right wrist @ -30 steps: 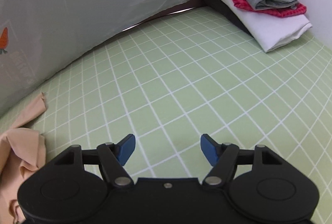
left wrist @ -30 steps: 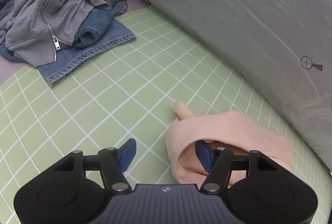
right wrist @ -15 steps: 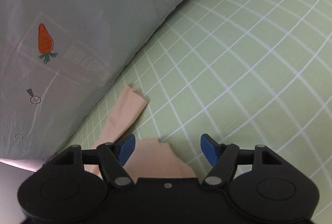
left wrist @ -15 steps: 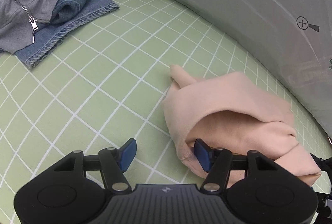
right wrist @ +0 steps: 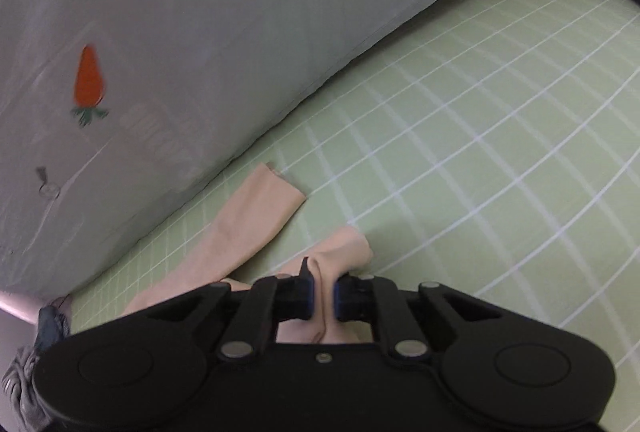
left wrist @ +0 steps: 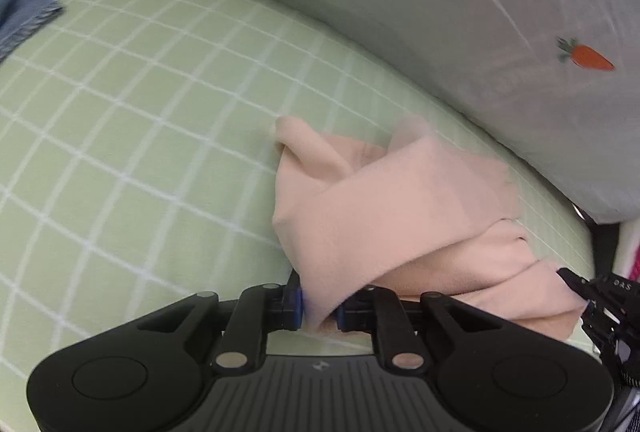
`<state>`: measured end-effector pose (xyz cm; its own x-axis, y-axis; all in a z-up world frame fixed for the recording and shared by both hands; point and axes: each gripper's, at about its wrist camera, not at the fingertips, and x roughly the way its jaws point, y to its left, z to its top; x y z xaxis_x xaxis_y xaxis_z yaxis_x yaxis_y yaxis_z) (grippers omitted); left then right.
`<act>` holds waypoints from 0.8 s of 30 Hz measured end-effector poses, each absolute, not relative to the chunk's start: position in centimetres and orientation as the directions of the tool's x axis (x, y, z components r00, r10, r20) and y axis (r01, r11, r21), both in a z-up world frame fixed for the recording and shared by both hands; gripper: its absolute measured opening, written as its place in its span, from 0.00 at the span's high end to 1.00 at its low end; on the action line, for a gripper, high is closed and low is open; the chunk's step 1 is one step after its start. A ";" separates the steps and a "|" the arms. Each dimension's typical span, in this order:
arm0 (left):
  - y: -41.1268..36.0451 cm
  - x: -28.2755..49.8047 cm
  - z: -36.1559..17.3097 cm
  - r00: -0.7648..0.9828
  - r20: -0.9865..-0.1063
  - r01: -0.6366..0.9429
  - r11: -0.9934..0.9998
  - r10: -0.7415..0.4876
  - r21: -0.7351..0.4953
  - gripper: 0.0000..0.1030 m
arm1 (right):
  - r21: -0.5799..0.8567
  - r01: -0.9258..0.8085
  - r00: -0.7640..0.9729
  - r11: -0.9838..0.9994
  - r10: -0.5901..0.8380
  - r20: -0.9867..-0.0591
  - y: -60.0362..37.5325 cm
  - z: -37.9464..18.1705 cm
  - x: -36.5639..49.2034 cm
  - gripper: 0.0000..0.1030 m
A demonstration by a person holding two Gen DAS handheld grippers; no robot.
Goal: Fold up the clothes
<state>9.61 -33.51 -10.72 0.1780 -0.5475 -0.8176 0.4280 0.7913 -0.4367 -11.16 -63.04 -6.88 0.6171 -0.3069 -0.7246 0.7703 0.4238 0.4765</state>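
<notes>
I have the peach-pink soft knit garment (left wrist: pixel 400 208) pinched in both tongs. My left gripper (left wrist: pixel 318 306) is closed narrow on a fold at the garment's near left edge, with fabric bulging up and over its blue pads. My right gripper (right wrist: pixel 322 298) is likewise clamped on a bunched ridge of the same cloth, which runs down between its pads and out of sight under the tool body.

The garment lies crumpled on the pale green bedsheet with white grid lines (left wrist: pixel 120 136), close beside the long grey-white pillow with a small orange carrot print (right wrist: pixel 200 44) that bounds the far side. Its bulk sits straight ahead of the left tongs and stretches away to that tool's right, towards my right gripper, whose black tip (left wrist: pixel 592 292) shows at the frame's edge. So the long axis runs roughly from one grip to the other, alongside the pillow. From the right wrist view one flat tube of cloth, probably a sleeve though the blur makes that uncertain, points ahead and left towards the pillow.

Both tools sit low over the sheet, level and pointing forward. As I judge it, drawing the two grips apart along that axis would open the bundle flat; the loose sleeve could drag under.

A heap of blue denim (left wrist: pixel 24 16) lies far left.
</notes>
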 end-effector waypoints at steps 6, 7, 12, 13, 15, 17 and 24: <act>-41.3 6.2 -8.2 0.108 -0.739 0.588 0.642 -0.665 -0.492 0.86 | 0.444 0.814 0.581 0.375 -0.511 -0.634 -68.1 -1.1 -18.0 0.91; -41.7 5.9 -7.7 0.123 -0.736 0.603 0.639 -0.666 -0.478 0.87 | 0.459 0.810 0.586 0.365 -0.528 -0.615 -68.1 -0.1 -19.1 0.91; -38.6 7.3 -5.3 0.232 -0.715 0.565 0.690 -0.659 -0.452 0.87 | 0.545 0.740 0.670 0.395 -0.508 -0.542 -64.4 2.4 -22.3 0.91; -37.3 7.9 -5.0 0.259 -0.712 0.548 0.707 -0.652 -0.447 0.87 | 0.570 0.716 0.695 0.403 -0.484 -0.532 -62.9 2.4 -22.5 0.91; -34.2 8.8 -4.6 0.315 -0.718 0.503 0.751 -0.620 -0.428 0.86 | 0.620 0.671 0.740 0.406 -0.421 -0.525 -59.6 1.8 -22.7 0.91; -31.3 8.9 -4.5 0.341 -0.731 0.471 0.780 -0.591 -0.411 0.79 | 0.649 0.638 0.770 0.414 -0.338 -0.541 -56.1 0.5 -22.1 0.91; -22.7 6.8 -5.3 0.335 -0.775 0.425 0.820 -0.535 -0.383 0.55 | 0.531 0.698 0.664 0.480 -0.159 -0.730 -46.2 -6.4 -18.0 0.83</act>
<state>6.84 -22.73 -5.26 0.3349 -0.5352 -0.7755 0.4250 0.8204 -0.3826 -18.04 -46.21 -6.38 0.6644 -0.1585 -0.7304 0.6984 0.4796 0.5312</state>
